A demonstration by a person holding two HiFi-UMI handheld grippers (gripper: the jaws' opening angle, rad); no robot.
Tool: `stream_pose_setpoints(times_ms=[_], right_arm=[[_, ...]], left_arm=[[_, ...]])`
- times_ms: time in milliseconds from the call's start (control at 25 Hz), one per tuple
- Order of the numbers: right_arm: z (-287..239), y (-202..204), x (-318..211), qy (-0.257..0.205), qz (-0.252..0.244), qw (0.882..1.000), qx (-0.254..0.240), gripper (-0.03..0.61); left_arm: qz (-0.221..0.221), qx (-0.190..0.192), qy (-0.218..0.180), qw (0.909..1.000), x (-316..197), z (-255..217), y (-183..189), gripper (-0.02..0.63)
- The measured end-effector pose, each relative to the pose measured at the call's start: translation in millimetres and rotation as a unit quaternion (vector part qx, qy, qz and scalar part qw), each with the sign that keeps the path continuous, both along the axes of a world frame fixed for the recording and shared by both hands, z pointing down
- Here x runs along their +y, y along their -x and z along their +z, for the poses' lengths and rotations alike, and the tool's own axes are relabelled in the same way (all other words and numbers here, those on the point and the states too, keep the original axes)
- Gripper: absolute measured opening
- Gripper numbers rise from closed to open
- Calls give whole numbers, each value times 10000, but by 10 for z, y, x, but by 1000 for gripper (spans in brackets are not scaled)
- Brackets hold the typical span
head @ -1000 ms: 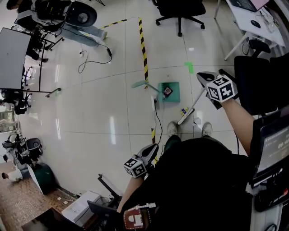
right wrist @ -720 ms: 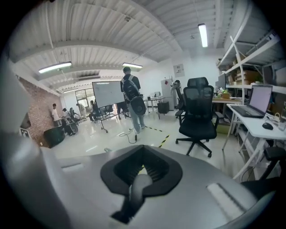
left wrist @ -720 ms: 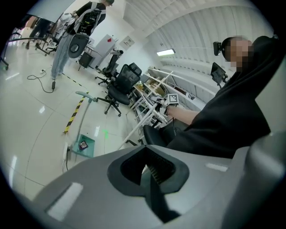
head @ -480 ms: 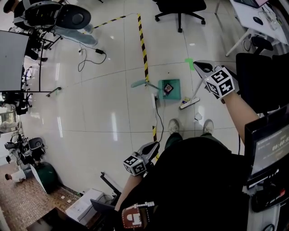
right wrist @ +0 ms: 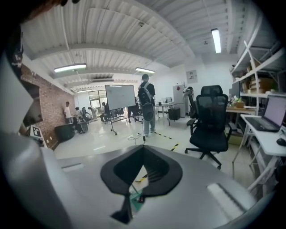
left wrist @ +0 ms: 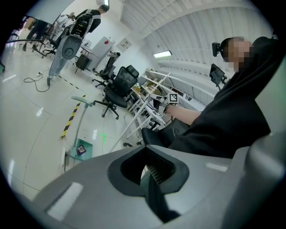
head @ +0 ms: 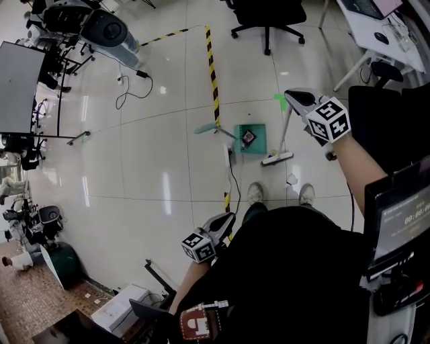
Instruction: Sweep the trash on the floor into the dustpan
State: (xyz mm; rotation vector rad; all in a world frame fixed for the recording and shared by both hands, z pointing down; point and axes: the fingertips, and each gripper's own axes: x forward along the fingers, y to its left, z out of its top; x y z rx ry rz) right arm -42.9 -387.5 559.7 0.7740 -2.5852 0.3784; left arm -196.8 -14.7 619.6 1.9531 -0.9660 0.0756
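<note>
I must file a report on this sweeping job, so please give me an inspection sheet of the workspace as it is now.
Surface: glossy pale floor, crossed by a yellow-black tape line; one green tape mark.
Job's things: green dustpan stands free, a dark item inside; broom head beside it; white scrap lies near the shoes.
Clutter: nothing seen by the dustpan.
Grippers: right gripper shut on the broom handle; left gripper shut, empty.
Cables: black cable runs from the dustpan toward the shoes.
Surroundings: office chair, desk, a standing person far off.
</note>
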Motion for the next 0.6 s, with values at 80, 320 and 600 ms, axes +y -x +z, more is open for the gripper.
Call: stream_pose_setpoints(times_ms=[80,320,600], right_arm=[[60,-8,32,202,-17,9998,-21,0],[75,-7,370,283,-352,9987,254,0],[60,-20,597,444,-410,9981,101,0]], left_arm=[[-1,26,-39,10000,13,61,0,0],[-29,58,-109,9999,22,44,39,0],[77,57,-200,9998,24,60,18,2]])
